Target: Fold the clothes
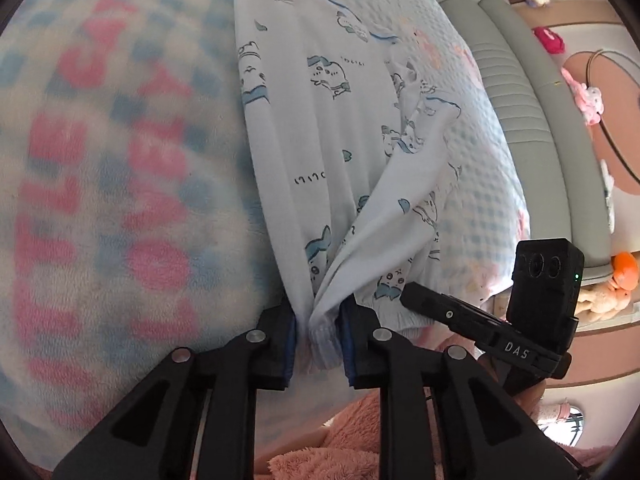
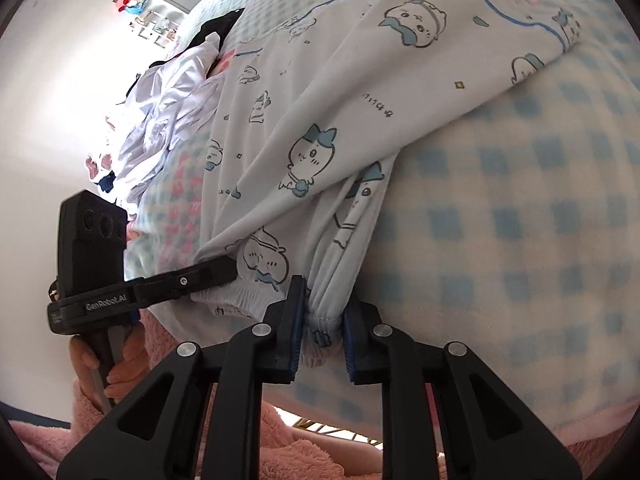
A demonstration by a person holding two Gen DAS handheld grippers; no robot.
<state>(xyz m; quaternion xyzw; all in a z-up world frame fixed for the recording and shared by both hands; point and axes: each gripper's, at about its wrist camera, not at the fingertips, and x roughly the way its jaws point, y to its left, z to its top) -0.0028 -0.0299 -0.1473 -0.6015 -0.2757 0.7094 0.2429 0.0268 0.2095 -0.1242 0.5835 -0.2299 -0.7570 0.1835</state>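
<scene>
A pale blue pyjama garment [image 1: 320, 128] printed with cartoon animals lies stretched along the checked blanket on the bed. My left gripper [image 1: 318, 320] is shut on its bunched, elastic-cuffed end, the cloth pinched between the blue pads. In the right wrist view the same garment [image 2: 320, 120] runs up and away, and my right gripper [image 2: 325, 320] is shut on a gathered elastic cuff. Each gripper shows in the other's view: the right one [image 1: 404, 294] just right of my left, the left one [image 2: 236, 268] at the left, held by a hand [image 2: 120, 372].
The blue-and-cream checked fleece blanket [image 1: 120, 200] with pink letters covers the bed. A heap of white and dark clothes [image 2: 172, 96] lies further up the bed. A grey padded headboard [image 1: 532, 120] and soft toys [image 1: 624, 276] stand at the right. A pink fluffy sleeve [image 2: 304, 460] is below.
</scene>
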